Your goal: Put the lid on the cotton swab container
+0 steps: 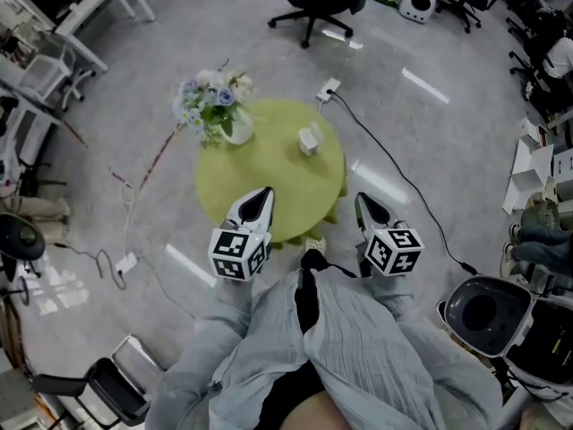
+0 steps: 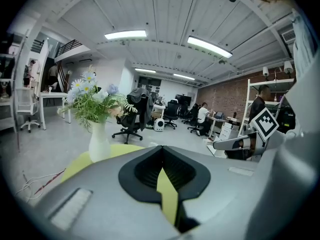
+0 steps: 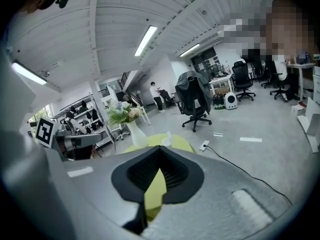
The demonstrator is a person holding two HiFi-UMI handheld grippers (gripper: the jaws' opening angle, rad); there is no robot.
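Standing on green table (image 1: 269, 182) | cotton swab container (image 1: 309, 139) | small, whitish, boxy

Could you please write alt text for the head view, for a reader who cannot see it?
Seen from above, a person holds the left claw and right claw, both shut and empty, at the near edge of a round yellow-green table. On it stand a vase of flowers at the far left and a small pale container to its right.
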